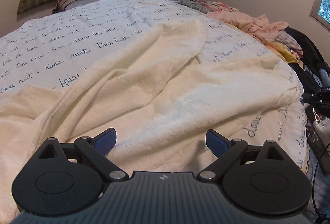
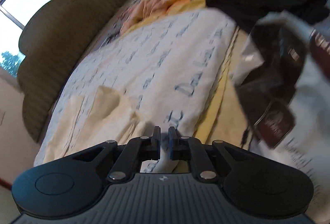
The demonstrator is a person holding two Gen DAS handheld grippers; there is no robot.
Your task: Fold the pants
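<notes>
Cream pants lie rumpled and unfolded across the bed, filling the near half of the left wrist view, one leg running up toward 1 o'clock over the script-print bedspread. Your left gripper hovers just above the fabric, jaws wide apart, nothing between them. Your right gripper is closed almost completely; a pale strip shows in the narrow slot between its fingers, but that view is blurred and you can't tell from it whether that is pants cloth, bedspread or just background. Step in hand looks like laying the pants flat before the first fold — pick the waistband or a leg hem, not a mid-panel bunch, and pinch a single edge so the layers stay aligned. Both grippers pitch downward toward the mattress; the right view is rolled hard, headboard sitting at 9 o'clock. Clothes pile at 2 o'clock — keep clear.
</notes>
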